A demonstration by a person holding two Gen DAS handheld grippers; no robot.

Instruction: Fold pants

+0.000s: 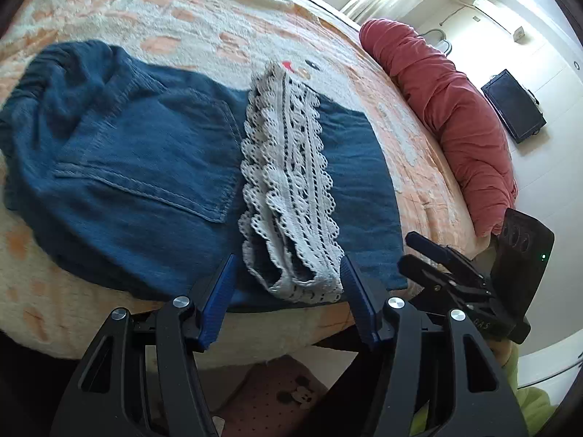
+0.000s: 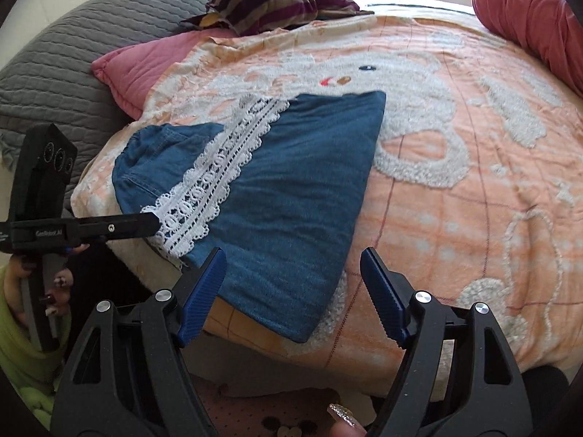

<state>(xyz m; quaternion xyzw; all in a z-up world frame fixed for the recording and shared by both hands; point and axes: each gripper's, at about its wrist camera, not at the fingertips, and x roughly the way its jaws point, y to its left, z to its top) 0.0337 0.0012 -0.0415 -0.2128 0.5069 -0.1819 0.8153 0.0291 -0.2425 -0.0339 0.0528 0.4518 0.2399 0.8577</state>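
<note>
Left gripper (image 1: 288,284) open astride lace hem (image 1: 288,189), folded pants (image 2: 277,196) on bed (image 2: 473,182)

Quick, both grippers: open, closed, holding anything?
Left gripper: open, jaws either side of the lace hem of the pants, not clamped.
Right gripper: open, empty, over the pants' near edge.

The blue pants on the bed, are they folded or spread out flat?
Folded. The blue pants lie doubled over, with the white lace hem resting across their middle.
</note>
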